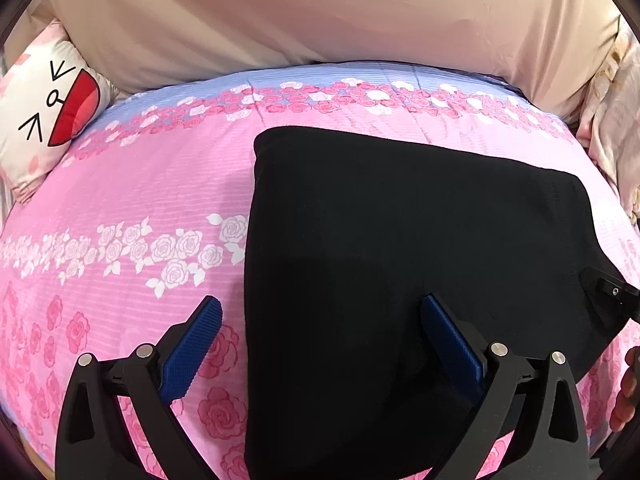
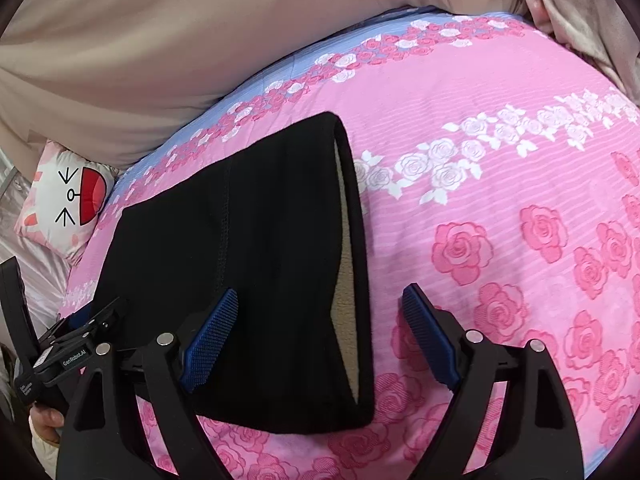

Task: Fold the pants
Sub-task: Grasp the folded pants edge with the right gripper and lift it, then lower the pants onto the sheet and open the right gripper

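Note:
The black pants lie folded into a compact slab on the pink rose-patterned bedspread. My left gripper is open and empty, hovering above the pants' left edge. In the right wrist view the pants show their waistband opening with a pale lining on the right side. My right gripper is open and empty, straddling that waistband edge from above. The left gripper's body shows at the lower left of the right wrist view.
A white cushion with a cartoon face lies at the bed's left; it also shows in the right wrist view. A beige padded headboard runs along the far edge. Pale crumpled bedding sits at the right.

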{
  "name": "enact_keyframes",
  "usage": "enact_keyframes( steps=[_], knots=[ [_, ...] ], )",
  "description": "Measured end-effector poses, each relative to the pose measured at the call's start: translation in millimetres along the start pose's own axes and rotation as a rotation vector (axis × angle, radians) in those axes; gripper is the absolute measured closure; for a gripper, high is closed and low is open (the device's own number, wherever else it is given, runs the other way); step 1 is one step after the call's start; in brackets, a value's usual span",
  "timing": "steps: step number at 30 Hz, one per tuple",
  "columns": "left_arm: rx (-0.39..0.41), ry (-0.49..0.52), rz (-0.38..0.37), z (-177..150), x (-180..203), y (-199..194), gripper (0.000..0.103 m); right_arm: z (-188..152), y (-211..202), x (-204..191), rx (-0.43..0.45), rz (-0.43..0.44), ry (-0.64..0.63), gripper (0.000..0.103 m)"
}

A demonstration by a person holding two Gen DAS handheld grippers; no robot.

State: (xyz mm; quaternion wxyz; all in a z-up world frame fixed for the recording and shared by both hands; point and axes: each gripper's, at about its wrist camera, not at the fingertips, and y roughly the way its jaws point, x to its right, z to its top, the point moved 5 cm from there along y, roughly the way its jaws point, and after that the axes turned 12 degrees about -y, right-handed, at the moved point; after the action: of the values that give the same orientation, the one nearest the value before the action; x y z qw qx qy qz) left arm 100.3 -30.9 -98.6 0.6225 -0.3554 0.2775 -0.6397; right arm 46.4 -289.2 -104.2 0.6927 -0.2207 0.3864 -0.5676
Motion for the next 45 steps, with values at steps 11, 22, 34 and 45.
enact_keyframes(
  steps=[11, 22, 34, 45],
  knots=[
    [-0.072, -0.081, -0.110, -1.1, 1.4, 8.3, 0.005, 8.1, 1.6, -8.5, -0.005, 0.036, -0.031, 0.020],
    [-0.125, -0.123, -0.219, -3.6, -1.3, 24.2, 0.006, 0.5, 14.6, -17.9, -0.028, 0.086, -0.067, 0.021],
    [-0.093, -0.119, -0.312, 3.7, -4.7, -13.8, 0.065, 7.4, -17.0, -42.3, 0.050, 0.180, -0.088, 0.068],
    [0.116, -0.049, -0.377, 93.3, -0.6, -80.0, 0.065, 103.4, -57.8, -85.1, 0.253, 0.200, -0.235, 0.069]
  ],
)
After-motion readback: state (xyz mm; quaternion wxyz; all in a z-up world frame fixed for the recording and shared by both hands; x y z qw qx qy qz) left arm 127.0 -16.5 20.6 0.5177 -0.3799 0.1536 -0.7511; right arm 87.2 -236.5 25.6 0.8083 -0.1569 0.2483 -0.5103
